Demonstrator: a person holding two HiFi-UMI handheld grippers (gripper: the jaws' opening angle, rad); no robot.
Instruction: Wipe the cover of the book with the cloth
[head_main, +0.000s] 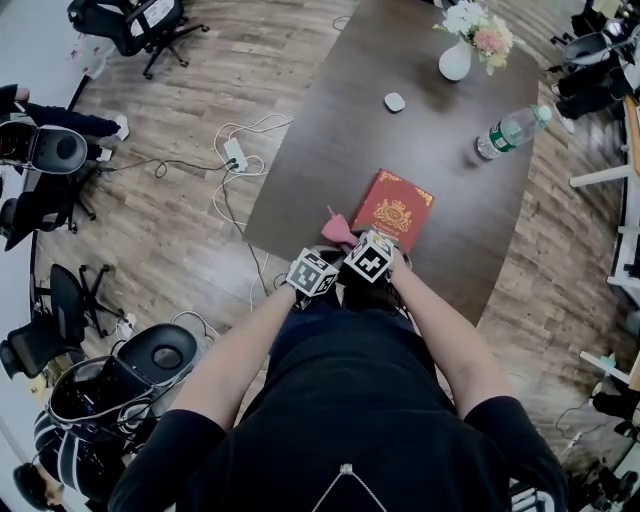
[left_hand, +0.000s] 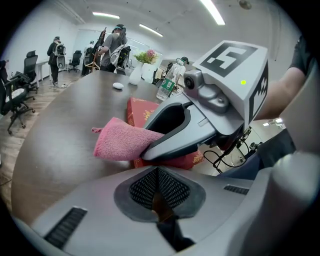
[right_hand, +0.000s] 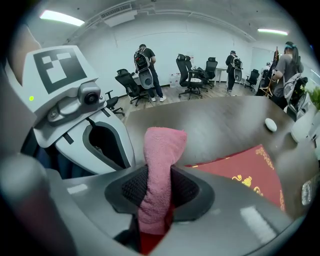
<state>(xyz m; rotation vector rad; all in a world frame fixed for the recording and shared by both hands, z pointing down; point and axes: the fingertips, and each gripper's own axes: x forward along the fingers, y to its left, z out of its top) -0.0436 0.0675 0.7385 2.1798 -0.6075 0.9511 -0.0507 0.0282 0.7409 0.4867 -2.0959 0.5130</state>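
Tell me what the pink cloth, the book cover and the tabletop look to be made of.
The pink cloth looks terry or microfibre, by its nubby pile. The book cover looks board or leatherette: red, low sheen, gold-printed ornament. The tabletop looks wood veneer or laminate: dark brown, matte, faint grain.

Closed red book (head_main: 395, 208) lies flat; pink cloth (head_main: 337, 230) bunched at its corner.

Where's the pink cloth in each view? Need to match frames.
Head view: pink cloth centre, at the red book's near-left corner.
Left gripper view: centre-left, against the red book's near edge.
Right gripper view: centre, clamped by the jaws of the right gripper.
Shared landmark: the red book.
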